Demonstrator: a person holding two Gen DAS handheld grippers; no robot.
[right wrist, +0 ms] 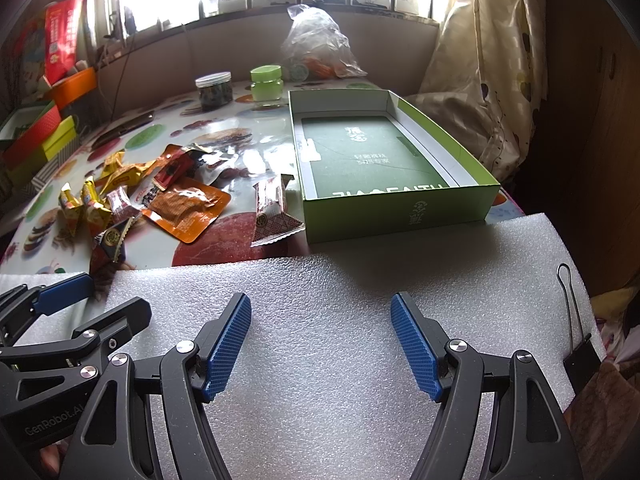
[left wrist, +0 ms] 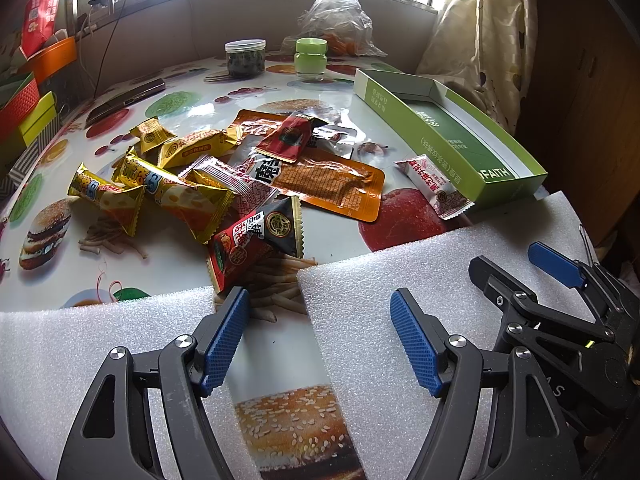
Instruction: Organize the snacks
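We log snack pile (left wrist: 224, 176) at 11 o'clock, green box (right wrist: 394, 160) long axis toward 1 o'clock, its bare floor seen only from right wrist, left gripper (left wrist: 320, 336) and right gripper (right wrist: 320, 336) both spread wide, holding nothing.

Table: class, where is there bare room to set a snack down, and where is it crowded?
Free: inside the green box; the foam sheet under the right gripper; the strip between the dark jar and the snack pile. Crowded: the pile itself.

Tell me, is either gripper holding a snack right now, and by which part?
Nothing is held. The left gripper and the right gripper are both open over the foam sheets, apart from the snack pile.
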